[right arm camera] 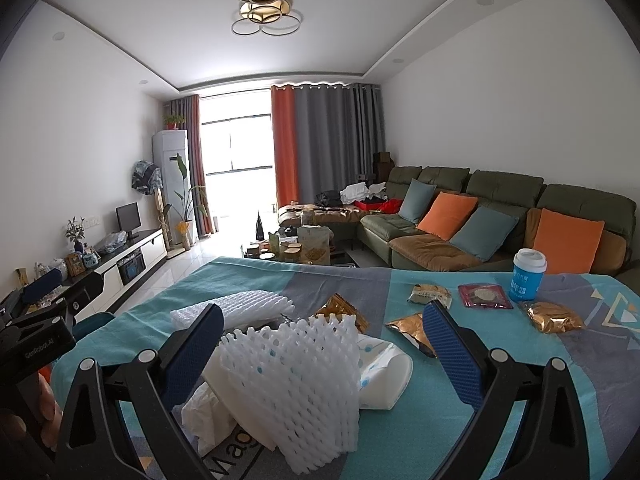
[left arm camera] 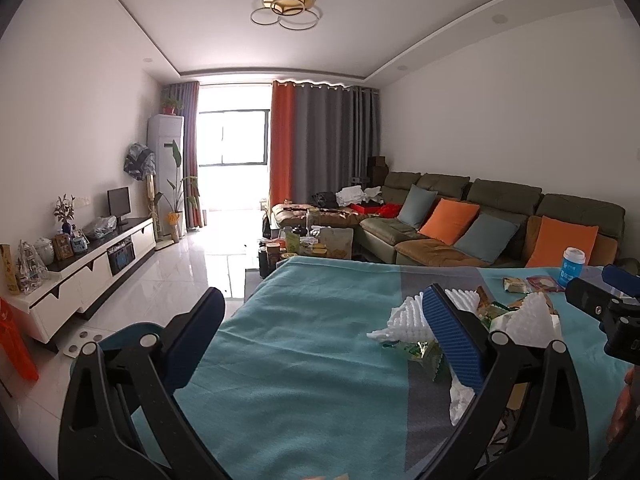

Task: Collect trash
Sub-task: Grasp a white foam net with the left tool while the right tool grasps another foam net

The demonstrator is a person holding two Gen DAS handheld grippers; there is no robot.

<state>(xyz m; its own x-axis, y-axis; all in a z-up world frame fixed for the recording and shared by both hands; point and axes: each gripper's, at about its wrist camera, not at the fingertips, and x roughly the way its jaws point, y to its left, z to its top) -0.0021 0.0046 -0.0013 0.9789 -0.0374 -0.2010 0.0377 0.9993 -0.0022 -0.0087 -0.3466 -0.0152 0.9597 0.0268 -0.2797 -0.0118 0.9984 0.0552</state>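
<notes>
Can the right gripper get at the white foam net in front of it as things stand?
Probably yes: the right gripper is open, and the foam net lies between its fingers atop the pile, nothing covering it.

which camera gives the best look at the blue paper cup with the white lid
The right wrist view: the blue cup stands upright, large and whole on the tablecloth, lid and label clear. The left wrist view shows it smaller, near the right edge, beside the right gripper's body.

"genrobot.ai" on left tool (right arm camera: 38, 350)
</notes>
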